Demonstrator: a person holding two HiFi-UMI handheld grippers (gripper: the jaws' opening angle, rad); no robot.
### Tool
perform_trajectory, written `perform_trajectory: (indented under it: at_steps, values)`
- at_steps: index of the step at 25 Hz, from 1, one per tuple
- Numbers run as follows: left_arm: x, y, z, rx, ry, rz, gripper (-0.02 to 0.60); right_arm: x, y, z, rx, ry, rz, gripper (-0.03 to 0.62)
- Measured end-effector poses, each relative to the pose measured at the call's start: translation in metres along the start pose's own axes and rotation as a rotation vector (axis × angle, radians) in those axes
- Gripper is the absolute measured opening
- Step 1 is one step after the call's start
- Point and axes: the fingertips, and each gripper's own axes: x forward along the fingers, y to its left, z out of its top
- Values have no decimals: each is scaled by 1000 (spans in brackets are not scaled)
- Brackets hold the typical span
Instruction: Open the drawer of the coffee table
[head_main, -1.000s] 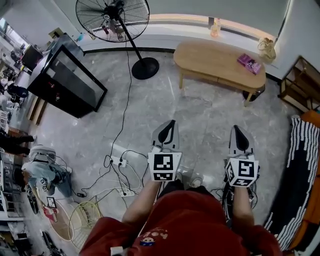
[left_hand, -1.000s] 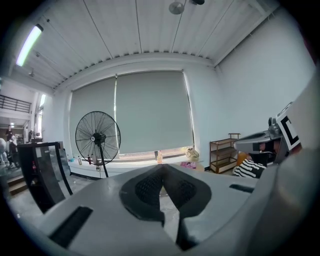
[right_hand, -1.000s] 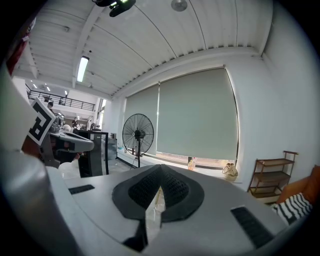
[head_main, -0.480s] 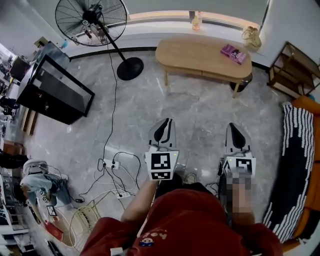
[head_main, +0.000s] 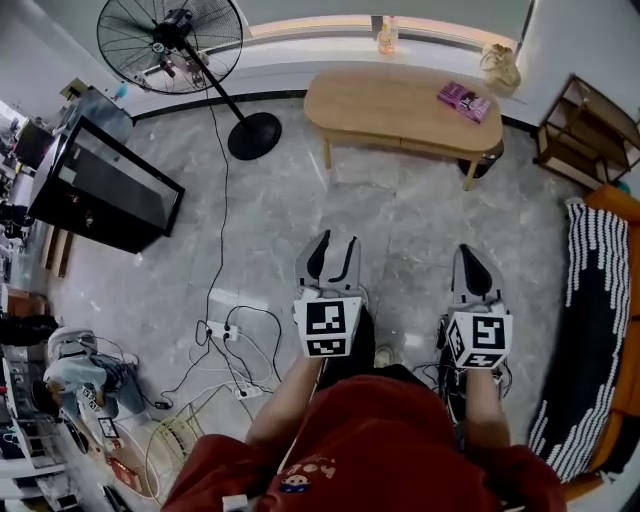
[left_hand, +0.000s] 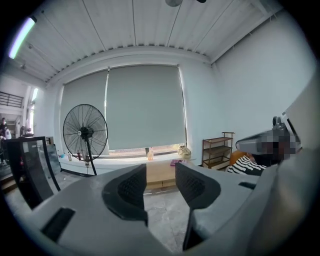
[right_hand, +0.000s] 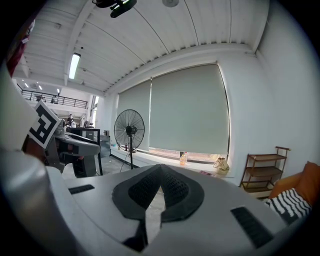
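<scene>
Bench (head_main: 400, 105) lies well ahead, drawer side probably facing me; my left gripper (head_main: 333, 242) is opening empty, right gripper (head_main: 472, 254) pressed together.

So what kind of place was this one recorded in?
Probably a living-room mock-up inside a larger workspace: a low wooden coffee table, a pedestal fan, and power strips lying loose on the floor.

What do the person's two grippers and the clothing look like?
The left gripper and right gripper are light grey shells with pointed jaws and black ribbed pads. Each carries a cube with black-and-white square markers. The left jaws are opening, empty. The person wears a red top with short sleeves.
</scene>
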Motion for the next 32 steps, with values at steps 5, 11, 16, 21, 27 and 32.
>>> perform_trajectory:
  at_steps: [5, 11, 16, 21, 27, 32]
  values:
    - [31, 18, 3, -5, -1, -10, 184, 35, -5, 7, 4, -6, -13, -3]
    - [92, 49, 15, -10, 7, -28, 184, 100, -16, 22, 3, 6, -41, -3]
    - [150, 80, 20, -12, 23, -57, 184, 160, -19, 30, -4, 35, -57, -3]
    - [201, 106, 29, -17, 30, -77, 184, 219, -23, 36, -3, 57, -61, -3]
    - [256, 142, 36, -17, 44, -87, 184, 285, -26, 44, 0, 78, -65, -3]
    - [291, 165, 36, -13, 57, -92, 184, 323, -25, 50, -6, 82, -75, -2]
